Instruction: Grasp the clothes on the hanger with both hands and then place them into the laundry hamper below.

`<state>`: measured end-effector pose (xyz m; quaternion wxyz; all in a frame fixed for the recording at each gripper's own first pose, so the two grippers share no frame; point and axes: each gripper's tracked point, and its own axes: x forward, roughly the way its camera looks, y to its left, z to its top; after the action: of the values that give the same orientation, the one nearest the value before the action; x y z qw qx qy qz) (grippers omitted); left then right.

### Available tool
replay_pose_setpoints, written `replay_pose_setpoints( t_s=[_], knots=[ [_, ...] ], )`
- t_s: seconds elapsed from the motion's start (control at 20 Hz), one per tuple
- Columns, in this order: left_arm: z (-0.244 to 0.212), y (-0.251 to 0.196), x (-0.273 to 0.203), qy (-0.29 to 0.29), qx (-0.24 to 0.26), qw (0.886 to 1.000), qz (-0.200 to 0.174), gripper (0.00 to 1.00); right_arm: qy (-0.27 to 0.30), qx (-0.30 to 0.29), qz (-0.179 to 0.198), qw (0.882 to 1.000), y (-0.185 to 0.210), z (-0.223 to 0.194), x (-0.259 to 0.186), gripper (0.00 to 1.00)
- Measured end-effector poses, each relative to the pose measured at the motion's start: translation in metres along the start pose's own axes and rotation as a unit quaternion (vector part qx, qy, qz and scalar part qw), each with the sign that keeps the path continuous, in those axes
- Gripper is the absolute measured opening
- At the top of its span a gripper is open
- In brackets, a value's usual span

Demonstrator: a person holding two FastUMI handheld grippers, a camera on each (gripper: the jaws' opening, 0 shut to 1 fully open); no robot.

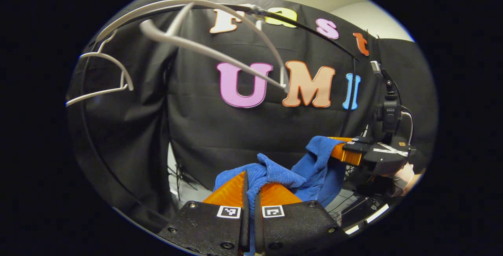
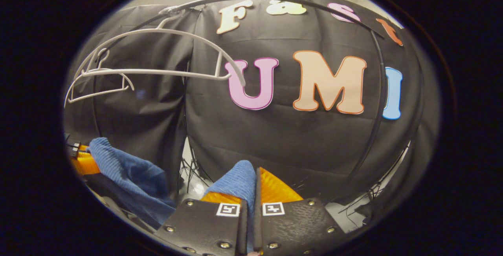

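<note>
A blue ribbed garment stretches between my two grippers, well below the hangers. In the left gripper view my left gripper is shut on one bunched end of it. Farther right in that view, the right gripper pinches the other end, with a hand behind it. In the right gripper view my right gripper is shut on the blue garment, and the cloth runs off to the left gripper at the far left. A bare grey hanger hangs from the black rail above; the grey hanger is bare.
A second bare hanger hangs farther left on the rail. A black stand with a mounted device stands at the right. Tripod legs and cables show at the floor below the black cloth wall.
</note>
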<state>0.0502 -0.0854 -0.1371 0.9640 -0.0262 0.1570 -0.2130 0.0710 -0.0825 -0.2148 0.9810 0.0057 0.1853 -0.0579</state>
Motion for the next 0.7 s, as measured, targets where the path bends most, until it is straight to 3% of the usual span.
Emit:
replay_pose_setpoints(
  t_s=[0.45,0.7],
  knots=[
    [0.035,-0.079,0.033,-0.044,0.028,0.994,-0.092,0.06,-0.027,0.005,0.001,1.0,-0.012,0.033,-0.014,0.07],
    [0.024,-0.1,0.055,-0.042,-0.024,0.99,-0.131,0.06,-0.021,0.014,-0.009,1.0,-0.022,0.025,-0.014,0.07]
  ],
)
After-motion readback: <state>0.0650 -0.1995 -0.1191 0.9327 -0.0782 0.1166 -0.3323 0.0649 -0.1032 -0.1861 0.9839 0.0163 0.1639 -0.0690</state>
